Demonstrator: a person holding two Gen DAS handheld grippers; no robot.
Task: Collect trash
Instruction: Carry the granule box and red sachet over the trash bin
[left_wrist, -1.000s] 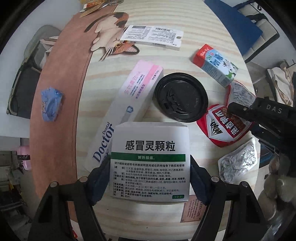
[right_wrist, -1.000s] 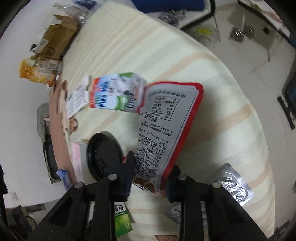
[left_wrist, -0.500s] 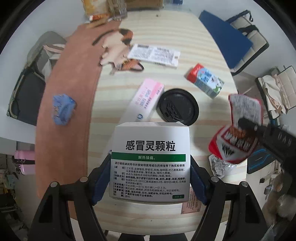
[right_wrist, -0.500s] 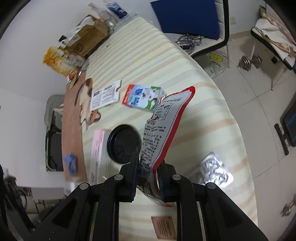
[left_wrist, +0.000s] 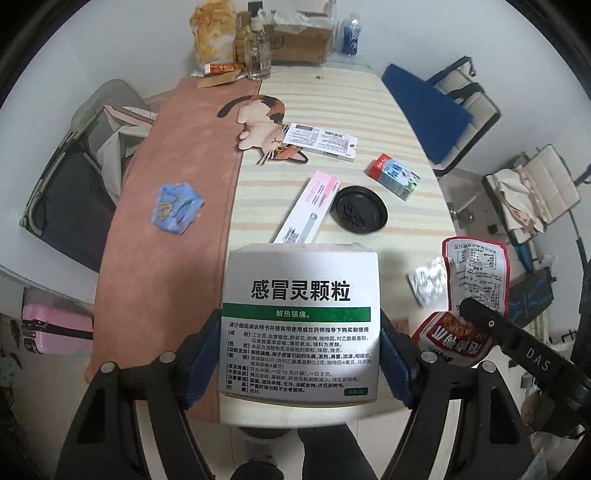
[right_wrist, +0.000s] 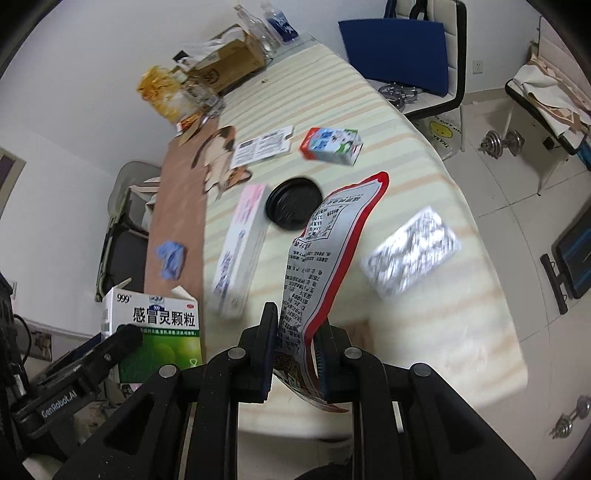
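My left gripper (left_wrist: 300, 354) is shut on a white medicine box (left_wrist: 301, 291) with a green band, which it holds above the near end of the table (left_wrist: 332, 96). To its right, my right gripper (right_wrist: 299, 326) is shut on the lower edge of a red-rimmed snack packet (right_wrist: 325, 236), which hangs upright in the air. Still lying on the table are a black cup lid (left_wrist: 360, 215), a pink-and-white toothpaste box (left_wrist: 308, 210), a small milk carton (left_wrist: 393, 176), a foil blister pack (right_wrist: 410, 253), a flat white card box (left_wrist: 319, 142) and a crumpled blue wrapper (left_wrist: 176, 206).
A brown runner (left_wrist: 166, 184) covers the table's left side. A cardboard box (left_wrist: 295, 40) and bottles crowd the far end. A chair with a blue cushion (left_wrist: 424, 110) stands at the right. Dumbbells (right_wrist: 502, 142) lie on the floor, and a pink suitcase (left_wrist: 55, 328) is at the left.
Both grippers have risen and drawn back from the table. The medicine box went up with the left one. The snack packet came off the table in the right one.
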